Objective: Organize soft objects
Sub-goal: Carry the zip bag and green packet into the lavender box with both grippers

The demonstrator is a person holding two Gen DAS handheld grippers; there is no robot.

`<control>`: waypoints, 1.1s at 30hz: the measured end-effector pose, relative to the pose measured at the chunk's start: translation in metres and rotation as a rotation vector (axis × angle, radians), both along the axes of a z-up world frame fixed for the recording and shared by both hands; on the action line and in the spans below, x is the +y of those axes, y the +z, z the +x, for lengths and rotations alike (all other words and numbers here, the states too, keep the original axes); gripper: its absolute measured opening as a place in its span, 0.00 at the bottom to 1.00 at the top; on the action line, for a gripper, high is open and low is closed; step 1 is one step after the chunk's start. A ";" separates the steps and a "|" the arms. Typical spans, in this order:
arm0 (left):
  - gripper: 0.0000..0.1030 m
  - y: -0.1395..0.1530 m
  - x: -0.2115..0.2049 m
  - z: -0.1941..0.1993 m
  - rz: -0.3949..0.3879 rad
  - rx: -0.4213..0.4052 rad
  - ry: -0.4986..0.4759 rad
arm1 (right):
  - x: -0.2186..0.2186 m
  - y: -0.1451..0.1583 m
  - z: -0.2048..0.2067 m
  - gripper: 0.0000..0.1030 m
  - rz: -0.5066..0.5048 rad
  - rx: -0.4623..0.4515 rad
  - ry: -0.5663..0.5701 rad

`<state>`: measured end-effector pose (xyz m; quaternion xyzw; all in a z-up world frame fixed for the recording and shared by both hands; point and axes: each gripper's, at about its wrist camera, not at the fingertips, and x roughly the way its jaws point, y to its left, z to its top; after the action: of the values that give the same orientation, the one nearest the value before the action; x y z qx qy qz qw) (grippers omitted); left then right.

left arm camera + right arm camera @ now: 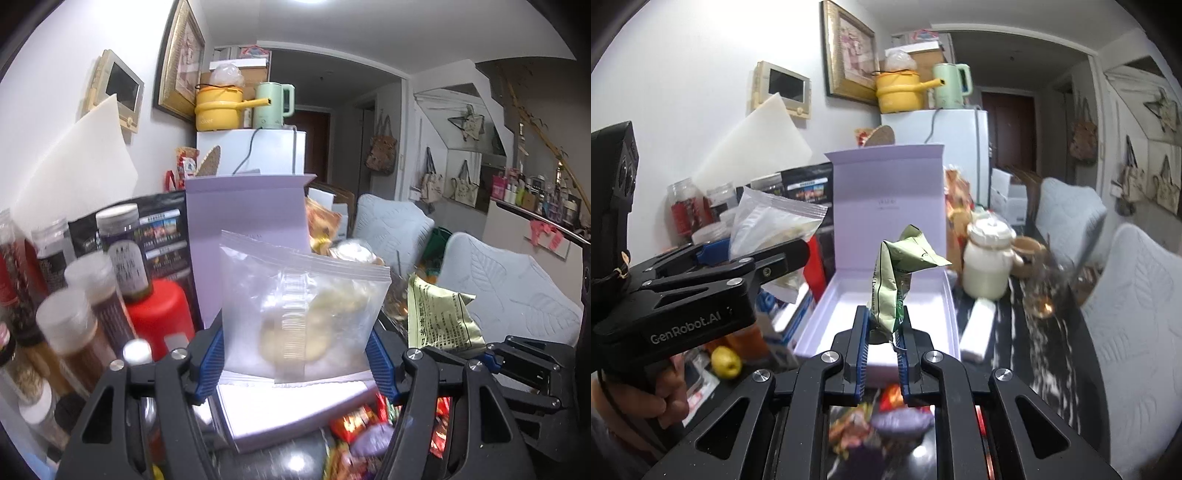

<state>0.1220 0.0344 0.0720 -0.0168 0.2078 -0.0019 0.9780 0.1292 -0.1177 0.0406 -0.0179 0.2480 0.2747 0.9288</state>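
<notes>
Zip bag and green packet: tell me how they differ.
The zip bag is clear, showing pale pieces inside; the green packet is opaque and printed. The zip bag is wide and fairly flat; the packet is narrow and crumpled. The left claw holds the bag at a wide spread; the right claw is pinched nearly shut on the packet. Both are held over the open white box.

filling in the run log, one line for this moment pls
left gripper: shut on clear zip bag | right gripper: shut on green packet | lavender box: open, lid up, behind both
</notes>
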 end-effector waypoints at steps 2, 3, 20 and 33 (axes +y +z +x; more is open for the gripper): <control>0.64 0.003 0.003 0.011 0.007 -0.011 0.014 | 0.004 0.002 0.013 0.13 0.003 -0.005 0.008; 0.64 0.005 0.004 0.016 0.010 -0.015 0.021 | 0.006 0.003 0.022 0.13 0.006 -0.007 0.009; 0.64 -0.028 0.030 0.126 0.012 0.069 0.117 | 0.045 -0.003 0.131 0.13 -0.005 0.006 0.052; 0.64 -0.087 0.033 0.167 0.053 0.235 0.181 | 0.062 -0.060 0.181 0.14 -0.095 0.161 0.051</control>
<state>0.2887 0.0669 -0.0148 -0.0099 0.3186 0.0937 0.9432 0.3100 -0.0556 -0.0192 -0.0459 0.3342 0.2866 0.8967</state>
